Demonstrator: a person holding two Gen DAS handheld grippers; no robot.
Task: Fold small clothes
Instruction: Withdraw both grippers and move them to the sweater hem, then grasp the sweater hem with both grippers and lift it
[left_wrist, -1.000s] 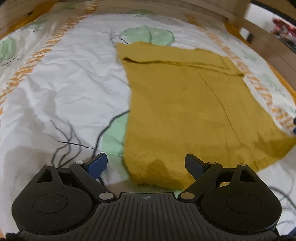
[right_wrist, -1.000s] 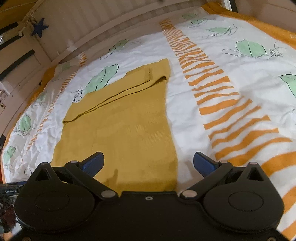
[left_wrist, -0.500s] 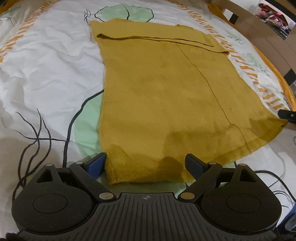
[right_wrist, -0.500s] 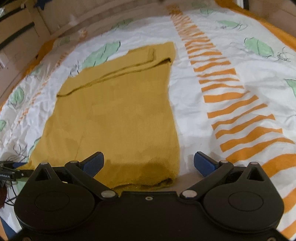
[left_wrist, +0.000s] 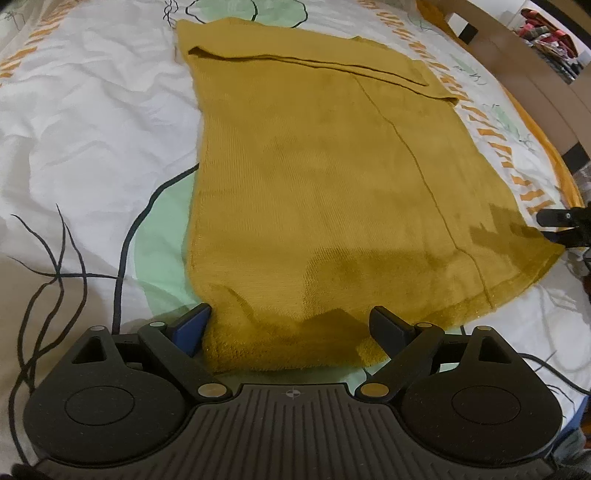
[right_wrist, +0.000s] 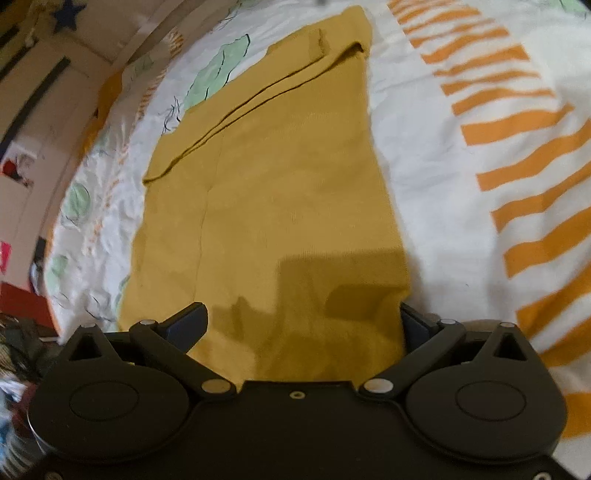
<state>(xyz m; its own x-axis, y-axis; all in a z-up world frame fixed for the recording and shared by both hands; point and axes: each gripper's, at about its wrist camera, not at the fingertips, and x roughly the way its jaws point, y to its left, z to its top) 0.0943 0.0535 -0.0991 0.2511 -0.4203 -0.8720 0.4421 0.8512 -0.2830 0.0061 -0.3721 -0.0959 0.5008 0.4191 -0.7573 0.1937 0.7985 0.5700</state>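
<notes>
My left gripper (left_wrist: 290, 328) is spread wide, its two fingers straddling the near left corner of the mustard knit garment (left_wrist: 332, 192); the hem lies between them but nothing is pinched yet. My right gripper (right_wrist: 303, 325) is just as wide open, set over the near right corner of the same hem, with its right finger at the cloth's outer edge. That view is smeared by motion, so I cannot say whether the finger touches the fabric or only hangs just above it.

The garment lies flat on the bedspread (left_wrist: 92, 110), white with green leaves and orange stripes. Its far end already carries a narrow turned-over band, and a seam line runs lengthwise down the middle. From the left camera I can see my other gripper's tip (left_wrist: 557, 218) at the far right corner.

I judge the knit to be soft, light and limp, with a fuzzy nap that should grip the pads well and not slip. It will sag and stretch if lifted from one point, so I would take both near corners at once, pinching through the thicker hem band, and carry them evenly toward the far end.
</notes>
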